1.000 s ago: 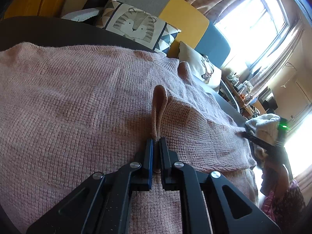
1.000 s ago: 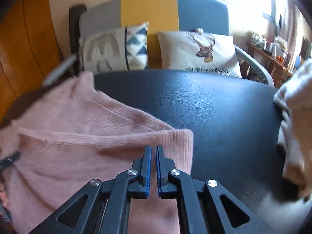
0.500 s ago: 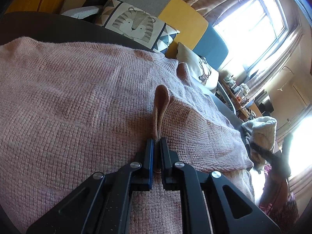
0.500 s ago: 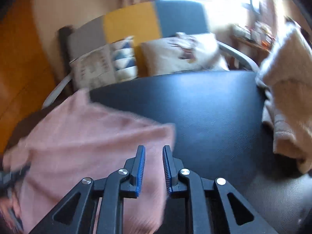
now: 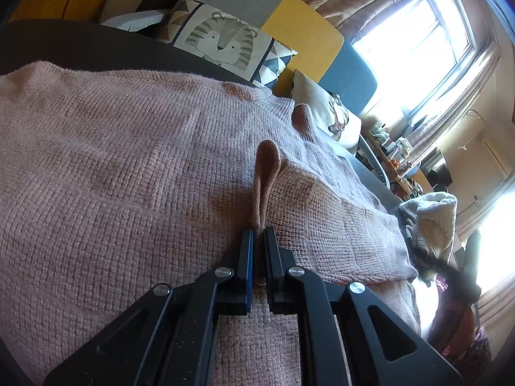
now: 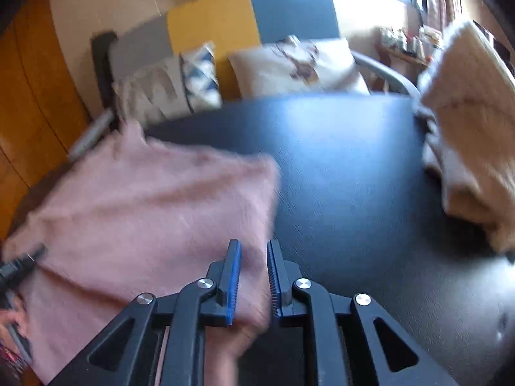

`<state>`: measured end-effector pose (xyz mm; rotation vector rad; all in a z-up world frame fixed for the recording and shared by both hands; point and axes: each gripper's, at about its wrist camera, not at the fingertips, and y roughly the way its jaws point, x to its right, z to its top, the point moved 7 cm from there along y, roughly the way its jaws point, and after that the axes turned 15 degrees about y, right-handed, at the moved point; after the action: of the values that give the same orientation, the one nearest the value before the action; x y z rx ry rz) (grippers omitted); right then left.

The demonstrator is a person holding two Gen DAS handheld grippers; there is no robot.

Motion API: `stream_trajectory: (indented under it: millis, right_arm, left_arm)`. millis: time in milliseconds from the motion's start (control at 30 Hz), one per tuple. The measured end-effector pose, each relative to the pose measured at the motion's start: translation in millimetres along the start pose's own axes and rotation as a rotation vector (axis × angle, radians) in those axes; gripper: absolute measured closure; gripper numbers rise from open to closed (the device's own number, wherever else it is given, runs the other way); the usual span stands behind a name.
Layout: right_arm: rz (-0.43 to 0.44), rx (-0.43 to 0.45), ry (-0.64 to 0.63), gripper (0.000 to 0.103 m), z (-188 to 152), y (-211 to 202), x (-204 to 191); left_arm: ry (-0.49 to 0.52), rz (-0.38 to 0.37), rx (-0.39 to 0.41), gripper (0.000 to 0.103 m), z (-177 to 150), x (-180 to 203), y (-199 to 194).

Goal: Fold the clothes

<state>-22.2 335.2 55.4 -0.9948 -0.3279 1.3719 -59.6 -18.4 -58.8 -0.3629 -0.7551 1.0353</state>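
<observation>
On the dark table lay the soft, limp pink knit sweater; the left gripper pinched a raised fold, the right gripper hung parted beside its hem, a likely hold

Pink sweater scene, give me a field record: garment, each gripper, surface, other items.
garment: pink knit sweater, spread on table
left gripper: jaws shut on a raised pinch of sweater
right gripper: jaws open, over the sweater's edge, gripping nothing
surface: dark table
other clothes: beige garment, heaped at table's right
background: tiger cushion, deer cushion
image quality: right wrist view motion-blurred
</observation>
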Motion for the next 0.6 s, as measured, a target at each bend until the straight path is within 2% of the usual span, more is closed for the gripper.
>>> stream_trajectory:
  millis: [200, 300, 400, 500, 600]
  right_arm:
    - [-0.045, -0.076, -0.139, 0.087, 21, 57, -46]
    - [-0.097, -0.071, -0.149, 0.091, 25, 77, -36]
    - [-0.123, -0.049, -0.062, 0.092, 37, 81, -16]
    - [-0.14, -0.058, 0.004, 0.092, 37, 75, -13]
    - [-0.059, -0.04, 0.001, 0.091, 26, 57, -46]
  left_arm:
    - [-0.001, 0.001, 0.001, 0.095, 0, 2, 0]
    - [0.004, 0.004, 0.002, 0.095, 0, 2, 0]
    - [0.01, 0.007, 0.002, 0.094, 1, 3, 1]
    - [0.007, 0.004, 0.004, 0.094, 1, 2, 1]
    - [0.008, 0.005, 0.003, 0.094, 1, 1, 1]
